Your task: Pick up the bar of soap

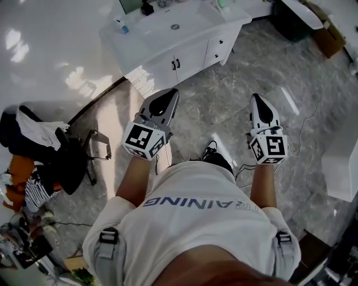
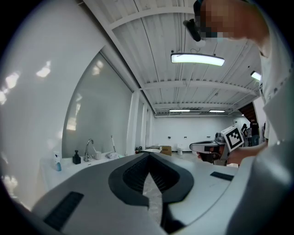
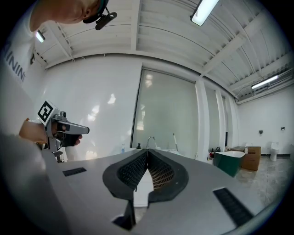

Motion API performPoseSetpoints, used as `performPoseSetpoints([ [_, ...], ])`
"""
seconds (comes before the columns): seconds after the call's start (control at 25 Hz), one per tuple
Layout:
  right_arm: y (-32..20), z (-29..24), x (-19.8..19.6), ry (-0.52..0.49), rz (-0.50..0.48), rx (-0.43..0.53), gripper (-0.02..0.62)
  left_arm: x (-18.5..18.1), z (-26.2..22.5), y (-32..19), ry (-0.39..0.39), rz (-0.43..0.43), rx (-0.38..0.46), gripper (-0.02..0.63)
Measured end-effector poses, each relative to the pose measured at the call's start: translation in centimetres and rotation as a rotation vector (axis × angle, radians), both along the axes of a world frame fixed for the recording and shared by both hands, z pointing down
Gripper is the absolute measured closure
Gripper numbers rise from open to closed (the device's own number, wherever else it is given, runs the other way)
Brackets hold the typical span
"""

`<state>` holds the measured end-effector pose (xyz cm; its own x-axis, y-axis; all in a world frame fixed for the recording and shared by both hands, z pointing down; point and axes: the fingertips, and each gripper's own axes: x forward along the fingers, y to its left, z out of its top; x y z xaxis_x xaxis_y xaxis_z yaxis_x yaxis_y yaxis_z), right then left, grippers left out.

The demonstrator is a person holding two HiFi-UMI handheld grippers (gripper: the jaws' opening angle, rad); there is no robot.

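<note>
Well, from where I sit the job has barely begun: no soap is held and neither tool is close to anything.

At the far left a dark chair stands heaped with clothes, well apart from the action. Next to the right comes the left gripper, held out level over the grey stone floor. Its own view shows the jaws pressed together at the tips with nothing between them.

Beyond it, at the far side of the room, stands the white vanity with its sink. On the counter I can make out a small blue-and-white bottle at the left end, a dark dispenser and a tap. The bar of soap I cannot pick out in any view (a pale greenish blob near the counter's right end is too small to name). My guess is that it lies somewhere on that counter.

Further right is the right gripper, also pointing at the vanity. Its jaws are closed tight on nothing, with only the cabinet front showing through the slot below the tips. At the far right a cardboard box sits on the floor.

So everything is left: close the distance to the vanity, find the bar, spread one pair of jaws, set them around it, pinch and lift. A wet bar may well slip, so I'd take it across its flat faces.
</note>
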<state>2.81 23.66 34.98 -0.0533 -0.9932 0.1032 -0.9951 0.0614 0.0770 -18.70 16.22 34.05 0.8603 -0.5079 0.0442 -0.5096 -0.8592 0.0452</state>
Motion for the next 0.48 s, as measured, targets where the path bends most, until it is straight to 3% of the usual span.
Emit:
performPoseSetpoints([
  [0.24,-3.1,0.6,8.4,-0.042,-0.019,-0.006,0.583,8.5,0.1,-2.0,-0.043,0.004,-0.005,0.603],
  [0.48,-5.6,2.1,14.9,-0.066,-0.035,-0.019,0.583,14.6,0.2,-4.4,-0.087,-0.031,0.01,0.603],
])
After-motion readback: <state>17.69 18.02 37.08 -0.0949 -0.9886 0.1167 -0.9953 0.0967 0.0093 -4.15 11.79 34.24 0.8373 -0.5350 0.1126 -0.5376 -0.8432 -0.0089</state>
